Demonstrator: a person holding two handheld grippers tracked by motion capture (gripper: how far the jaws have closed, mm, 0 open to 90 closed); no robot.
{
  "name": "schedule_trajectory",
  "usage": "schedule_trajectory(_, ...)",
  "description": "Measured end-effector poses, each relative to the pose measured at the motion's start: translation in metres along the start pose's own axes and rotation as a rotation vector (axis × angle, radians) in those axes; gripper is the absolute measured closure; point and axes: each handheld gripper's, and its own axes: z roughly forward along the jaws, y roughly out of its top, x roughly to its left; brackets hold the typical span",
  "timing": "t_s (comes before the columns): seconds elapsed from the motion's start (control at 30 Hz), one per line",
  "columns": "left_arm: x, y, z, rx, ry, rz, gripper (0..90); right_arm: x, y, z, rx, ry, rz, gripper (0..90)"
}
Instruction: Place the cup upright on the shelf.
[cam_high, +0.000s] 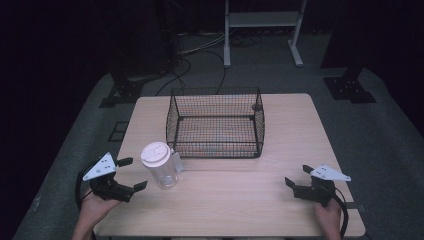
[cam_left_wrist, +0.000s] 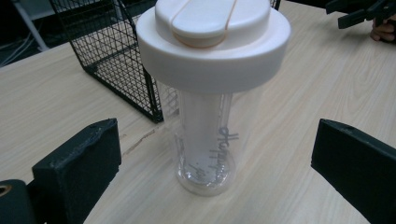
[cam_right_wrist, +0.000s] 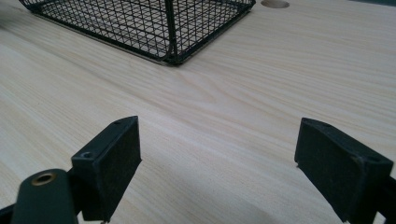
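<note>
We are holding the left gripper (cam_high: 130, 174) and right gripper (cam_high: 296, 176) low over the table (cam_high: 240, 200), jaws apart and empty. The clear bottle (cam_high: 161, 166) is standing upright just beside the wire basket (cam_high: 216, 122).

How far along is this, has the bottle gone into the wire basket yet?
Nothing looks done yet. The clear bottle with the white lid stands upright on the table, outside the wire basket, by its near left corner. In hand: the left gripper is open and pointed at the bottle, not touching it. The right gripper is open over bare wood. If the basket is the goal, grasping, lifting and placing remain.
</note>
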Motion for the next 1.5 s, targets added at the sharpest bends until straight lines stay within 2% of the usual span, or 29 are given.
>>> schedule_trajectory(0.17, 0.005, 0.003, 0.015, 0.046, -0.022, -0.006, 0.6, 0.0, 0.0, 0.0, -0.001, 0.0, -0.001, 13.5)
schedule_trajectory(0.53, 0.004, 0.012, 0.036, 0.071, -0.055, 0.002, 0.6, 0.0, 0.0, 0.0, -0.002, 0.0, -0.003, 13.5)
schedule_trajectory(0.77, 0.004, 0.021, 0.046, 0.063, -0.063, 0.012, 0.6, 0.0, 0.0, 0.0, -0.003, 0.001, -0.003, 13.5)
schedule_trajectory(1.3, 0.006, 0.033, 0.064, 0.067, -0.074, 0.003, 0.7, 0.0, 0.0, 0.0, -0.004, 0.001, -0.005, 13.5)
schedule_trajectory(1.5, 0.007, 0.033, 0.065, 0.079, -0.068, 0.013, 6.5, 0.0, 0.0, 0.0, -0.004, 0.002, -0.005, 13.5)
